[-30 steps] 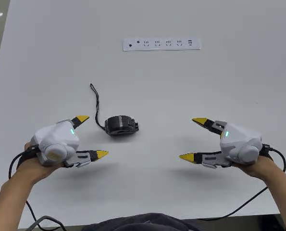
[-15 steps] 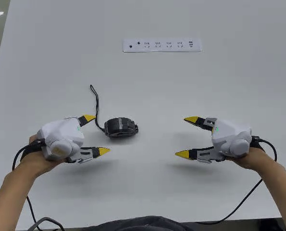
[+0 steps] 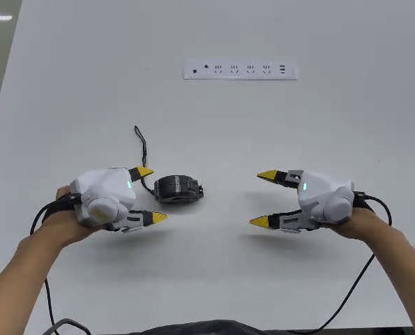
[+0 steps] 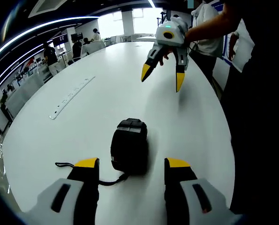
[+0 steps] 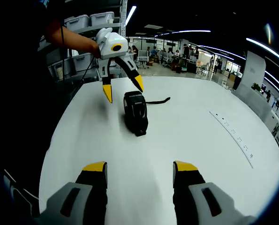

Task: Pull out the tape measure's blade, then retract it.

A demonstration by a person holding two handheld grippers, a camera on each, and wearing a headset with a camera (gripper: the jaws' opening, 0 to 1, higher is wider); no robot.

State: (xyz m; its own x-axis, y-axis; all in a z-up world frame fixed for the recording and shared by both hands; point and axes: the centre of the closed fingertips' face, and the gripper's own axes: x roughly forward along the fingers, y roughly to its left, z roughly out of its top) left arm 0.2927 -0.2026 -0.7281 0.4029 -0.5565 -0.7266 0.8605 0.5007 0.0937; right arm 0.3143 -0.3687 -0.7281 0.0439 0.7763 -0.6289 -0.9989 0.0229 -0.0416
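Note:
A black tape measure (image 3: pixel 178 188) lies on the white table (image 3: pixel 214 132), its black wrist cord (image 3: pixel 140 148) trailing toward the far left. My left gripper (image 3: pixel 152 195) is open just left of it, the yellow tips close to the case but apart from it. In the left gripper view the tape measure (image 4: pixel 129 146) sits just beyond the left gripper (image 4: pixel 131 163), between the lines of its jaws. My right gripper (image 3: pixel 263 197) is open well to the right, pointing at the case. In the right gripper view the tape measure (image 5: pixel 135 112) lies far ahead of the right gripper (image 5: pixel 140 167).
A white power strip (image 3: pixel 240 70) lies flat at the far middle of the table. Black cables (image 3: pixel 360 279) run from both grippers back over the near edge. The table's left edge (image 3: pixel 1 91) borders a greenish floor. People stand in the room behind.
Both grippers have moved inward toward the tape measure; the left one now has its tips beside the case. The tape measure has not moved.

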